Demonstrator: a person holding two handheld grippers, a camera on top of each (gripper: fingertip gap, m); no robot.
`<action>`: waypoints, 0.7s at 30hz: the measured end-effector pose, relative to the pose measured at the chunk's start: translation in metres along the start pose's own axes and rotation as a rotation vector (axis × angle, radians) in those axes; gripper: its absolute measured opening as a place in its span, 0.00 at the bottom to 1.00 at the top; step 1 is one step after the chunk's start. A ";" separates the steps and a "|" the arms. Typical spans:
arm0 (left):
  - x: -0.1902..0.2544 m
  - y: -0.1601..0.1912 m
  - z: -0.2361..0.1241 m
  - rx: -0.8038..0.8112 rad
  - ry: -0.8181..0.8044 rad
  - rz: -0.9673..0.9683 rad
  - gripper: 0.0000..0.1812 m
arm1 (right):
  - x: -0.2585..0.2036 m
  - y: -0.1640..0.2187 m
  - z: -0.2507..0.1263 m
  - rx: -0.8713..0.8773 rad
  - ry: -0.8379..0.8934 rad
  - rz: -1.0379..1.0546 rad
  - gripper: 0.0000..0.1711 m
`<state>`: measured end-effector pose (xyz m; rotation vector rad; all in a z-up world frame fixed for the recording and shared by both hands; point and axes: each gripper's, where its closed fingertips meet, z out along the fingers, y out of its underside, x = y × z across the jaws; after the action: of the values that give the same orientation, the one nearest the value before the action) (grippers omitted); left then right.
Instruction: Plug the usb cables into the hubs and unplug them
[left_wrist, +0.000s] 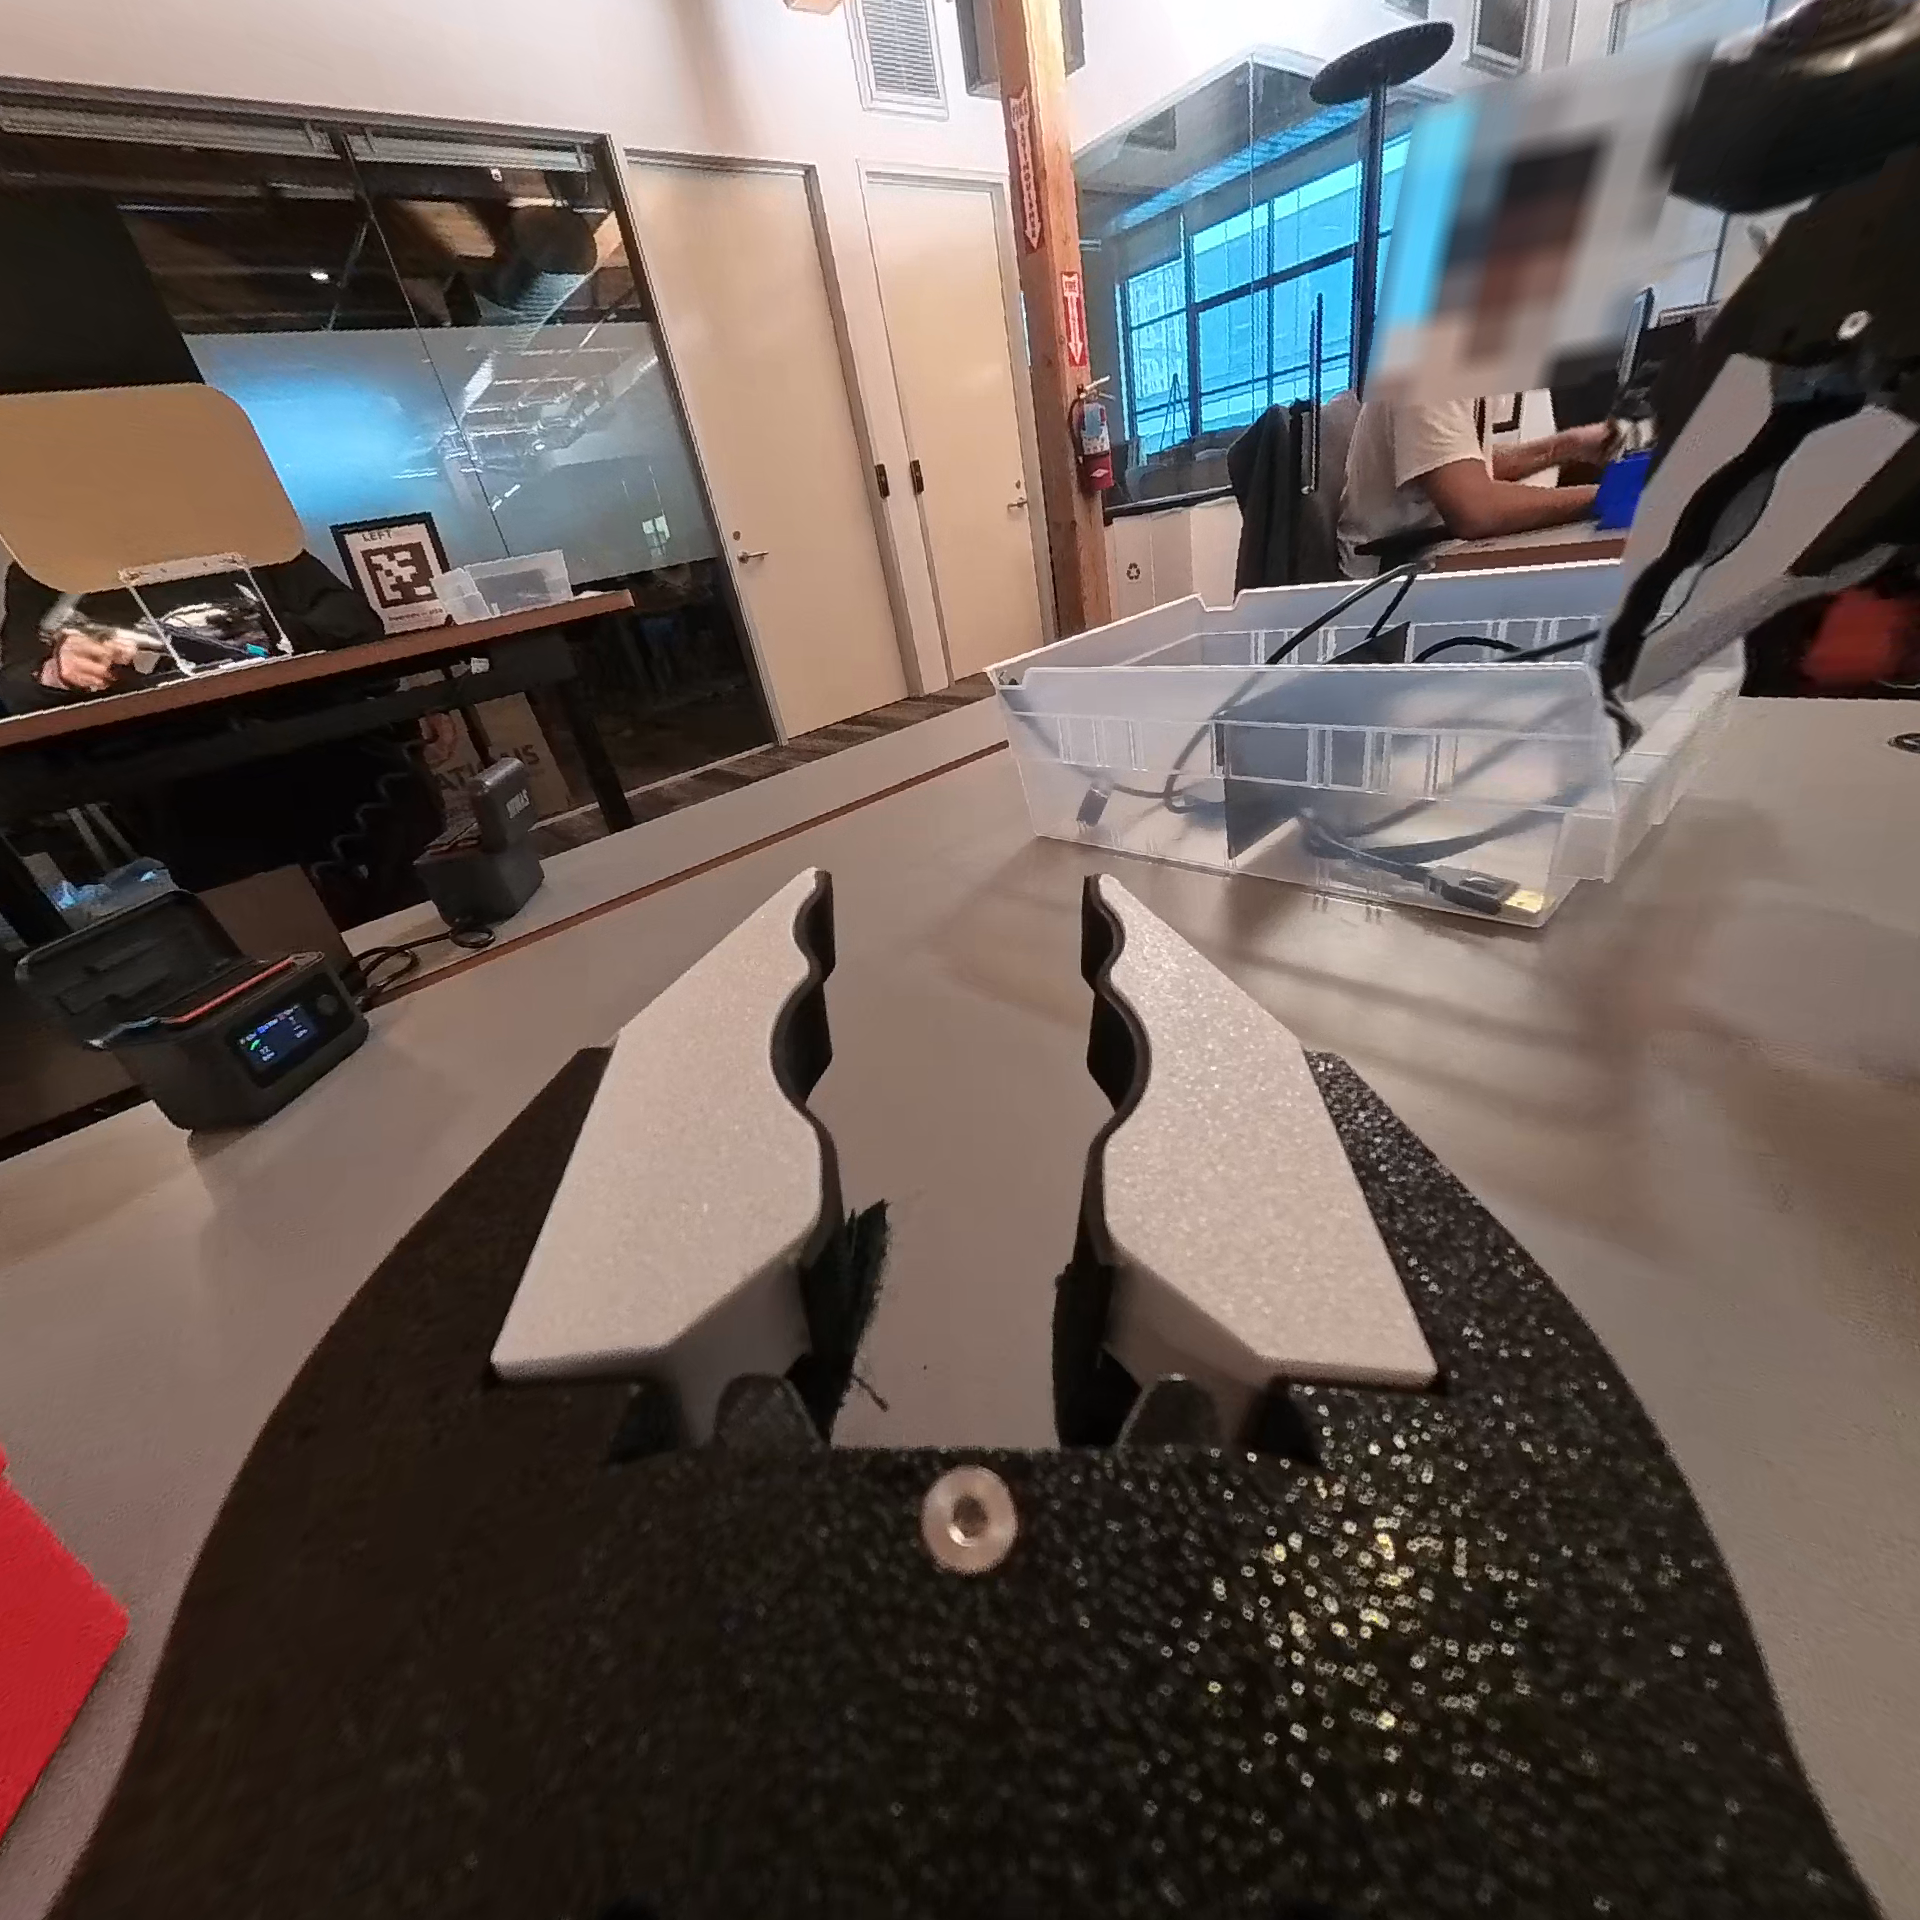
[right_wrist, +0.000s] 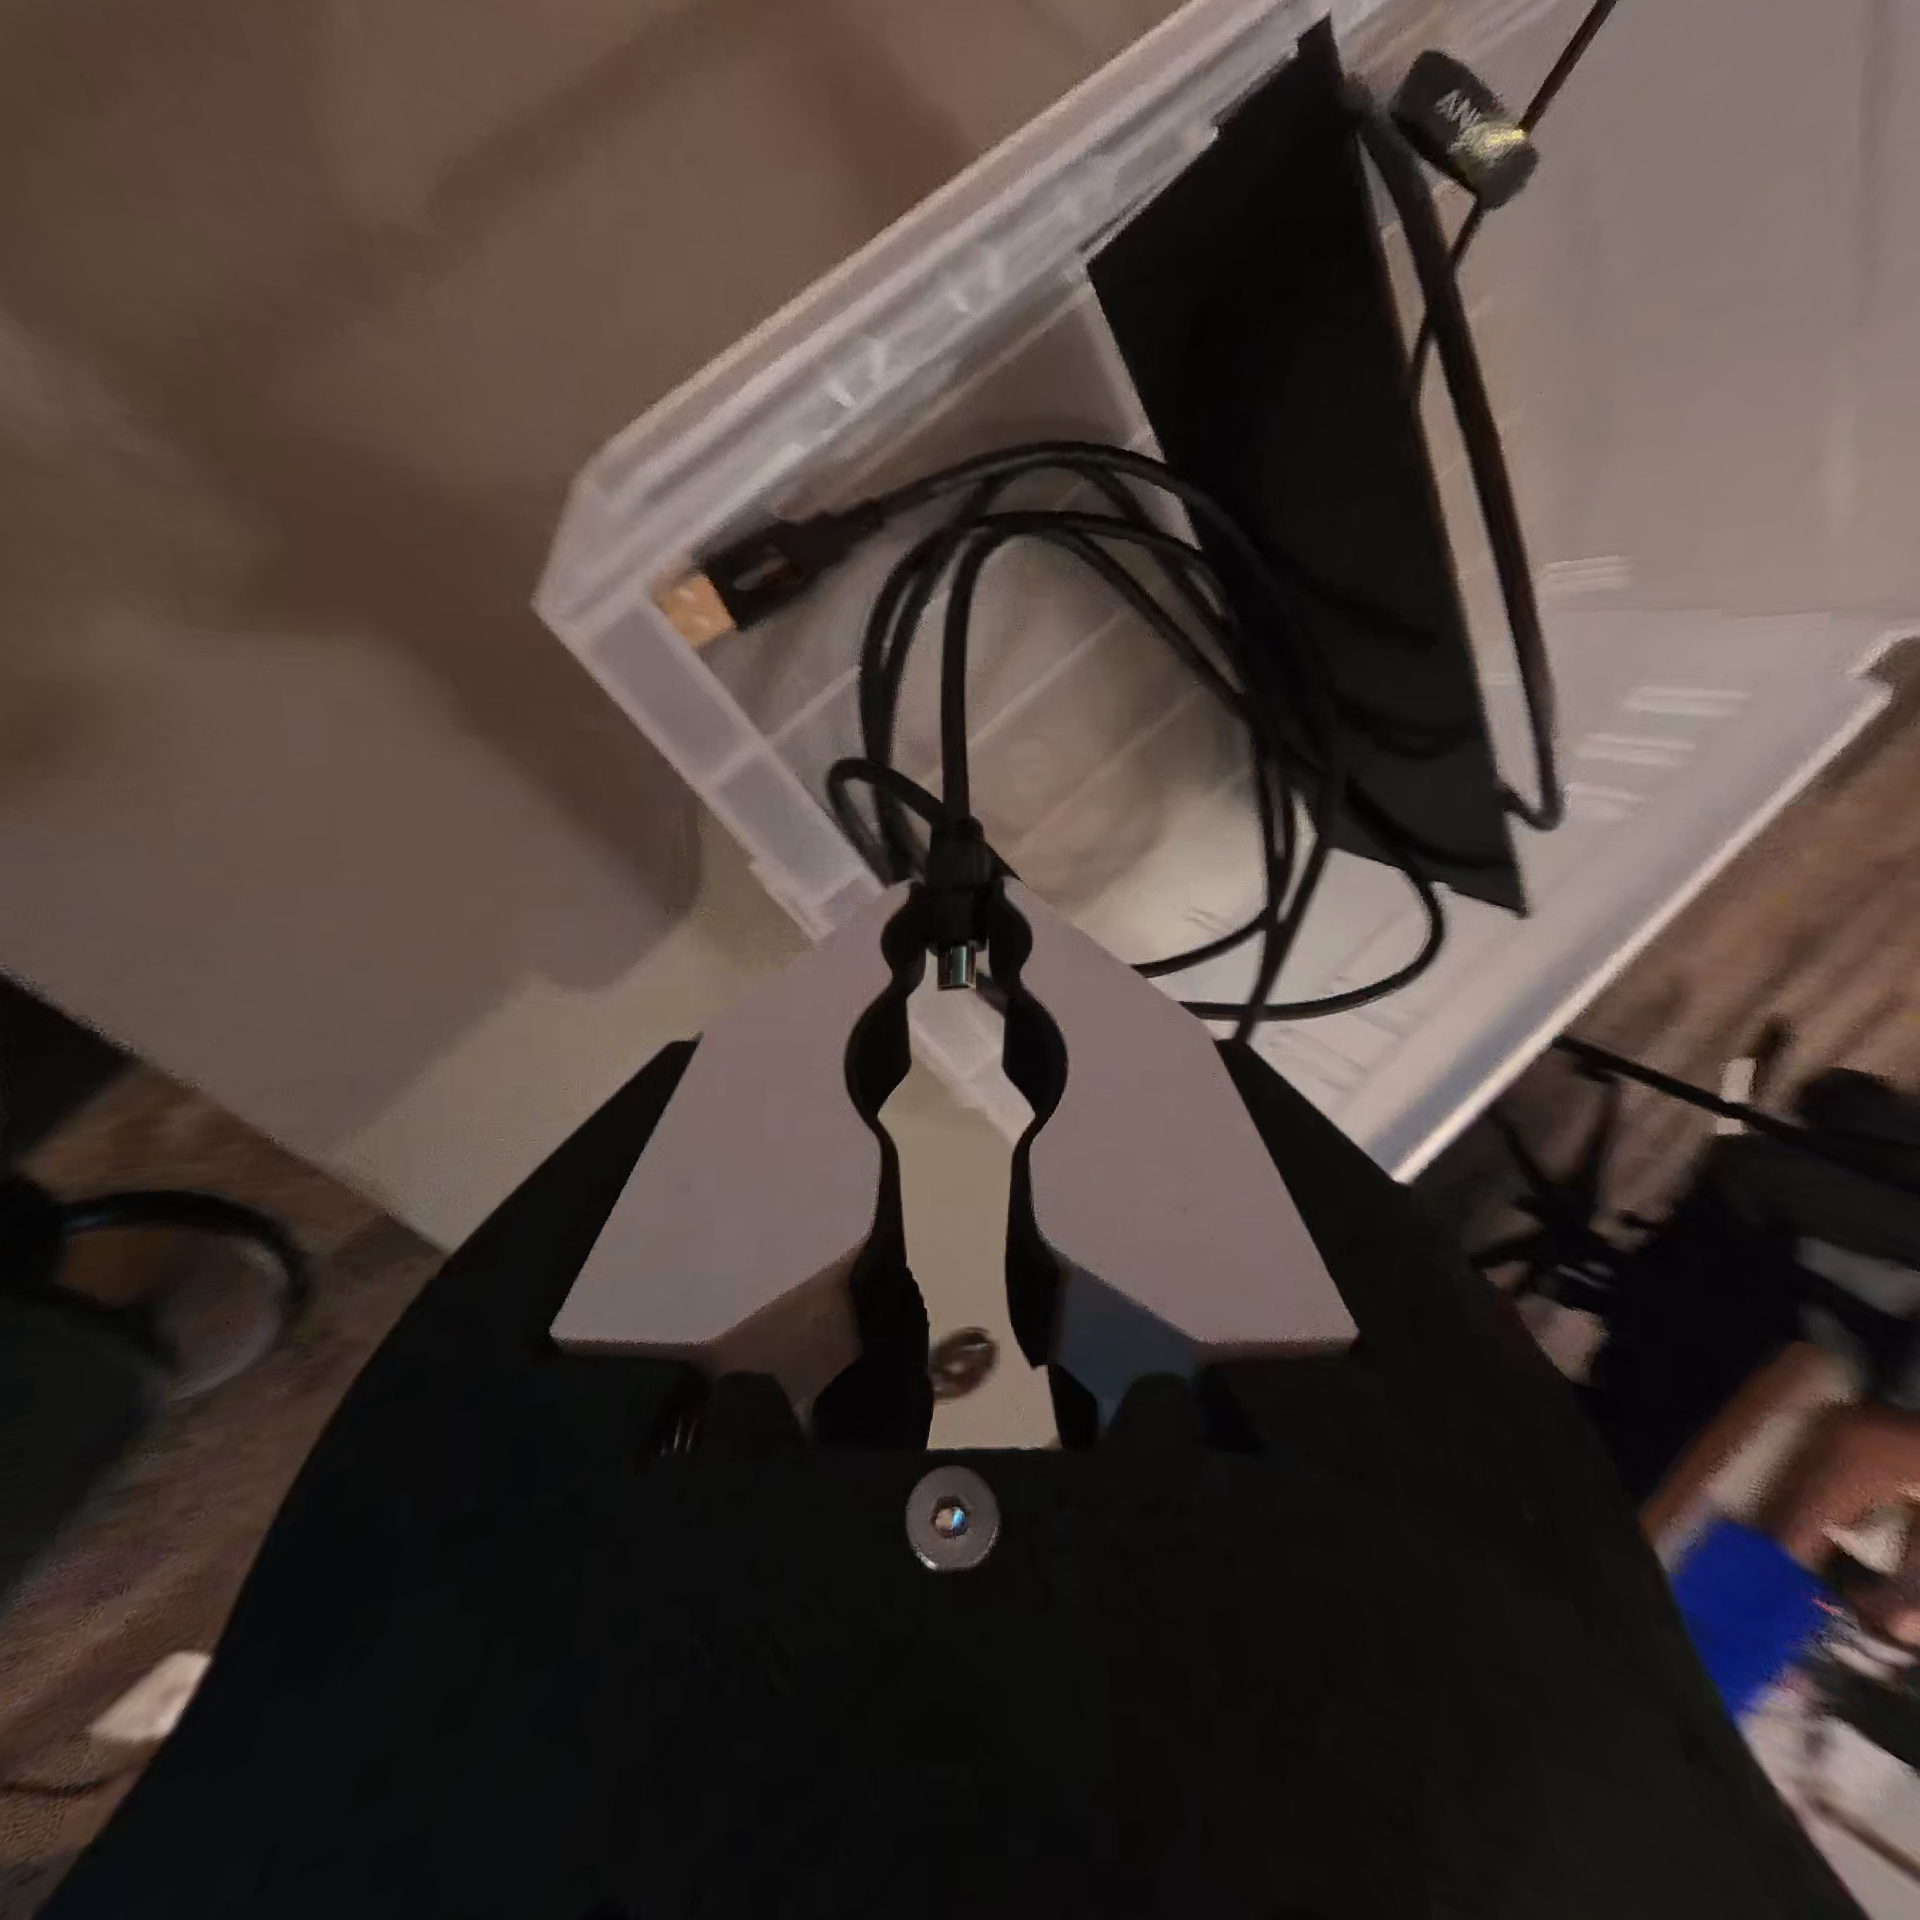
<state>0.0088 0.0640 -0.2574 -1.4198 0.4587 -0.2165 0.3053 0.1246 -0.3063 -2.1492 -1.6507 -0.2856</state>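
Observation:
My right gripper (right_wrist: 951, 925) is shut on the small plug (right_wrist: 954, 961) of a black USB cable (right_wrist: 1143, 582) and holds it over the corner of a clear plastic bin (right_wrist: 727, 748). The cable coils inside the bin, and its gold-tipped USB-A plug (right_wrist: 717, 603) lies in the bin's corner. A black divider (right_wrist: 1299, 499) stands in the bin. My left gripper (left_wrist: 956, 904) is open and empty, low over the grey table (left_wrist: 935, 831), short of the bin (left_wrist: 1299, 748). The right gripper (left_wrist: 1631, 665) shows above the bin in the left wrist view.
A second dark plug (right_wrist: 1465, 125) hangs by the bin's far side. A black power station (left_wrist: 208, 1029) sits beyond the table's left edge. A red object (left_wrist: 42, 1621) lies at the near left. People sit at desks behind.

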 end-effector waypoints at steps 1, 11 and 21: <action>0.000 0.000 0.000 0.000 0.001 -0.001 0.25 | 0.005 0.002 0.003 -0.014 0.024 -0.041 0.06; 0.001 -0.002 0.000 0.007 0.002 0.001 0.25 | 0.008 0.019 0.051 -0.128 -0.149 -0.099 0.05; 0.000 -0.001 -0.001 0.006 0.000 -0.006 0.25 | 0.012 0.021 0.020 -0.112 -0.264 0.158 0.28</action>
<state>0.0089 0.0632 -0.2563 -1.4156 0.4533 -0.2225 0.3272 0.1398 -0.3236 -2.4755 -1.6206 -0.0491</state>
